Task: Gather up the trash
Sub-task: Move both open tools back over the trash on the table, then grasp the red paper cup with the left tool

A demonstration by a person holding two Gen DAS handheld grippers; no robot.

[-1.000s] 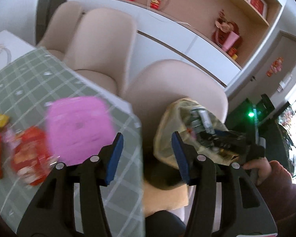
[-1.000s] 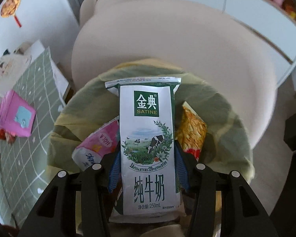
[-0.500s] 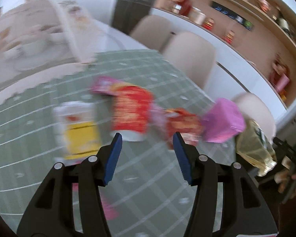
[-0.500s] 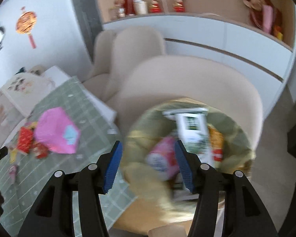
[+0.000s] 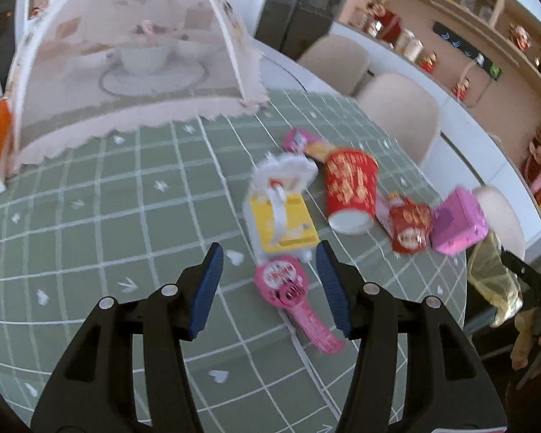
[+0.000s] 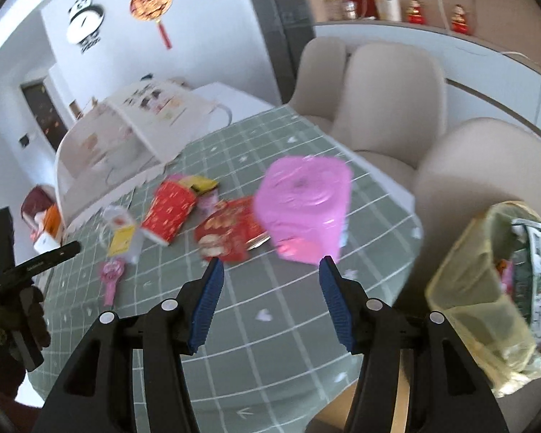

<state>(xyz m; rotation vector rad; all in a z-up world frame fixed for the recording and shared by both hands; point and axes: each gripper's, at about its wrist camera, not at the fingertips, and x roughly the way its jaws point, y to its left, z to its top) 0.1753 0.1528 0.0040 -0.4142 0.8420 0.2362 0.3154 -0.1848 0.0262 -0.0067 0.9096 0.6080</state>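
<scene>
My left tool (image 5: pixel 267 281), spread and empty, hangs over the pink wrapper (image 5: pixel 288 288) while my right tool (image 6: pixel 268 296), spread, faces the pink pack (image 6: pixel 304 209).

1. We found bare green checked tablecloth (image 5: pixel 90 216) on the near left side of the table, open for passage.
2. The mesh food cover (image 5: pixel 126 72) blocked the far left part of the table.
3. The litter lay bunched together: yellow carton (image 5: pixel 281 213), red paper cup (image 5: pixel 350 191), red snack packet (image 5: pixel 409 227) and pink pack (image 5: pixel 458 225), each touching or just beside the next, with little room between.
4. The pink wrapper (image 5: pixel 292 288) lay alone, with free cloth to either side.
5. Beige chairs (image 6: pixel 378 83) stood close along the far table edge.
6. The yellow trash bag (image 6: pixel 487 306) hung just off the table's edge.
</scene>
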